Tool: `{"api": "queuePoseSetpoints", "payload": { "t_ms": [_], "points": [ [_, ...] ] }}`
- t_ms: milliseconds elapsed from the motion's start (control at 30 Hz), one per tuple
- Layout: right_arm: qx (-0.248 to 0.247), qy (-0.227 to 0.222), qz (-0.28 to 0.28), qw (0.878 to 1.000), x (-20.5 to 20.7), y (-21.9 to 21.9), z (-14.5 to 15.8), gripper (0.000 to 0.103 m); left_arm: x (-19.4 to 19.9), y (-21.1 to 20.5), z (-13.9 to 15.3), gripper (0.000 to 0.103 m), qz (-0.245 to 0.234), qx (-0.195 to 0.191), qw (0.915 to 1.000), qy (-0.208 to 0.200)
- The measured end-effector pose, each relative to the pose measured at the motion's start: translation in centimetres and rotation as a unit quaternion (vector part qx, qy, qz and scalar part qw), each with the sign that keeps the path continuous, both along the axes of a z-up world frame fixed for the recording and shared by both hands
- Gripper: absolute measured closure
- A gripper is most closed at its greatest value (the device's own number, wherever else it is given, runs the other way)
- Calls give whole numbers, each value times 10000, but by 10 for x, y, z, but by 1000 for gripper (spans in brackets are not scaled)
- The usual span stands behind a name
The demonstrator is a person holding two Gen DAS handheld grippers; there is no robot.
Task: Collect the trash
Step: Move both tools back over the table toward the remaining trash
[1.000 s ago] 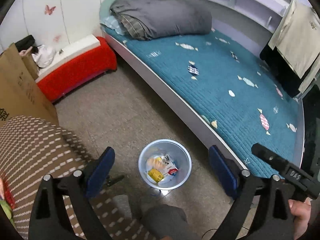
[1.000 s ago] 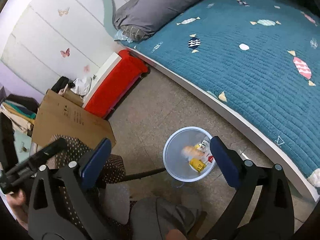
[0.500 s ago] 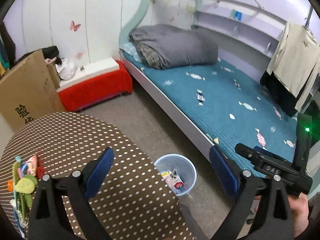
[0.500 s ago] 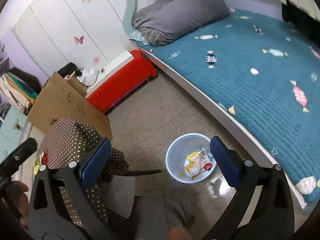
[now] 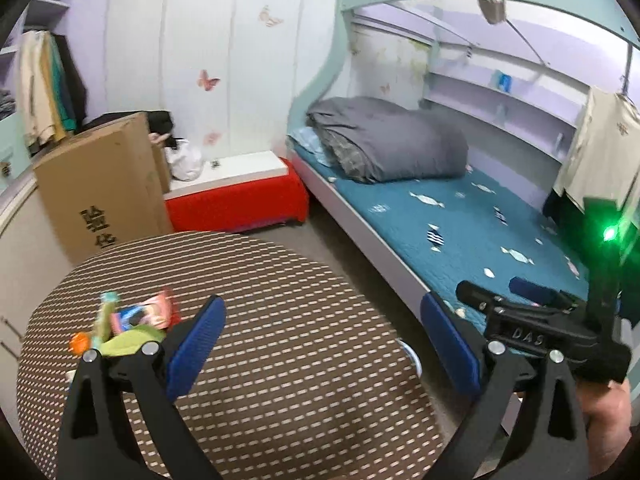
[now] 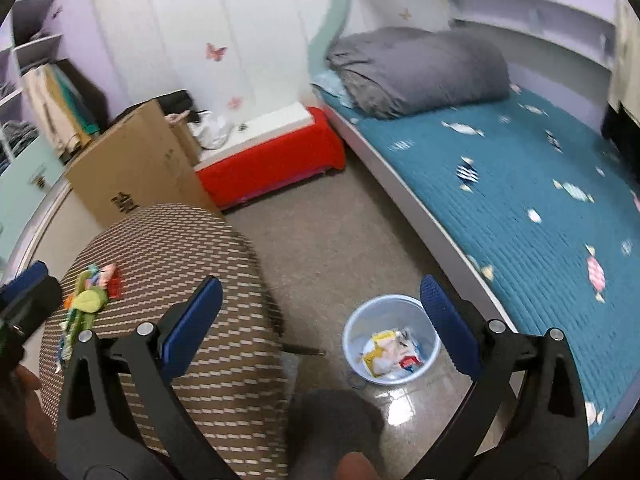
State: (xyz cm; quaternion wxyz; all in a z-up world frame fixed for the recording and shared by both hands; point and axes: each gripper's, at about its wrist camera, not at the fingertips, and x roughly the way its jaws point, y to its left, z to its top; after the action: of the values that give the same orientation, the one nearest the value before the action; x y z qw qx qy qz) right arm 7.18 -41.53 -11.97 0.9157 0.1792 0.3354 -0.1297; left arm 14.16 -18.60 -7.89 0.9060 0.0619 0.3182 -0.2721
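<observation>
Over the table: left gripper [image 5: 320,344] hangs wide open above the round top, nothing between its blue pads [image 5: 196,344].
Beside the bed: right gripper [image 6: 322,326] is spread just as wide and empty, its view taking in table edge, floor and bin.
Table [image 5: 280,320]: brown cloth with pale dashes covers it.
Trash [image 5: 128,324]: bright wrappers, red, green and orange, lie in a loose heap near the table's left edge, just beside the left gripper's left finger; blur hides what each piece is.
Bin [image 6: 390,340]: pale blue, on the floor [image 6: 328,240] between table and bed, with wrappers already in its bottom.
Bed [image 5: 480,232]: teal quilt printed with candies, a folded grey duvet [image 5: 388,140] at its head.
Wall side: red bench [image 5: 240,200] with a white top, cardboard box [image 5: 104,188] leaning next to it, butterfly stickers [image 5: 208,80] on white panels.
</observation>
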Motion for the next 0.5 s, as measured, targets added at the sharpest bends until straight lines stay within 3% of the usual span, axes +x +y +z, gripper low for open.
{"api": "queuePoseSetpoints", "payload": {
  "t_ms": [300, 500],
  "points": [
    [-180, -118, 990, 9949, 35, 80, 23, 6, 6, 76, -7, 7, 816, -236, 9962, 166],
    [-283, 25, 1591, 9869, 54, 131, 18, 6, 7, 128, -27, 7, 1377, -277, 9894, 383]
  ]
}}
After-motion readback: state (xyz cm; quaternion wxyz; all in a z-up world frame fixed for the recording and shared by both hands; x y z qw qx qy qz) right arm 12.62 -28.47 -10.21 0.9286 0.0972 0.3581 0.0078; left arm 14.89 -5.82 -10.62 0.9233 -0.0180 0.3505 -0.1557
